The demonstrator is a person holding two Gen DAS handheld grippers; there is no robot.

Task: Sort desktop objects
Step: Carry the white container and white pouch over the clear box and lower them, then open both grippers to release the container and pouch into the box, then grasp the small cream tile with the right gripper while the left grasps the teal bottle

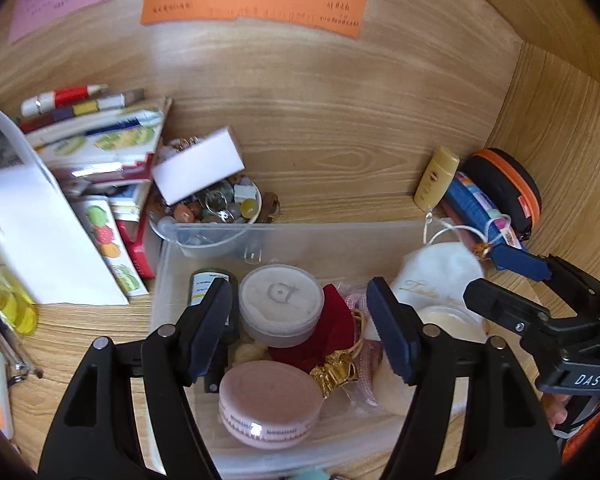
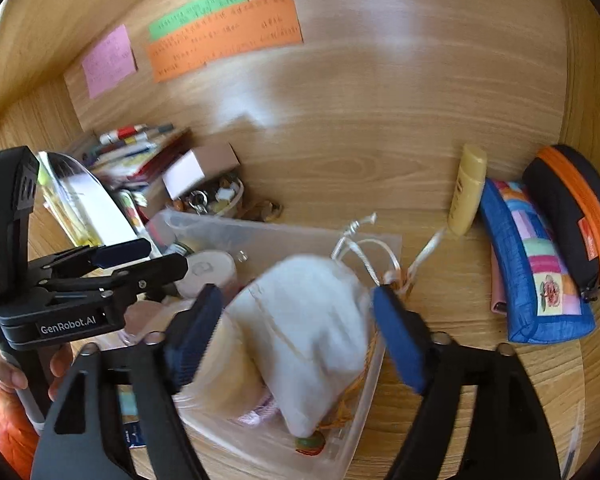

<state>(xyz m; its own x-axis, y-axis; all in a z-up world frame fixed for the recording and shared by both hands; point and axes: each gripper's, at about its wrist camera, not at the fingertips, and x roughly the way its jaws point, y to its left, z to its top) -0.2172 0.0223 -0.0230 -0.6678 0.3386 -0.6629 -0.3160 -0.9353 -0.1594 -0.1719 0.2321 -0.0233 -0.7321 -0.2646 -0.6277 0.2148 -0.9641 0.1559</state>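
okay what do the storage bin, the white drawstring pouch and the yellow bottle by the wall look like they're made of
Storage bin: frosted, translucent plastic; things behind show dimly through its wall.
White drawstring pouch: soft matte cloth, probably cotton or flannel; it slumps, creases and has a cord.
Yellow bottle: smooth opaque plastic with a slight sheen, it seems.

Left gripper (image 1: 300, 332): my black frame, dark blue ribbed pads, silver pins at the joints, "GenRobot.AI" in white on its side.
Right gripper (image 2: 300, 340): same black frame and blue pads, "DAS" in white.
Sleeve (image 2: 8, 432): orange, quilted.
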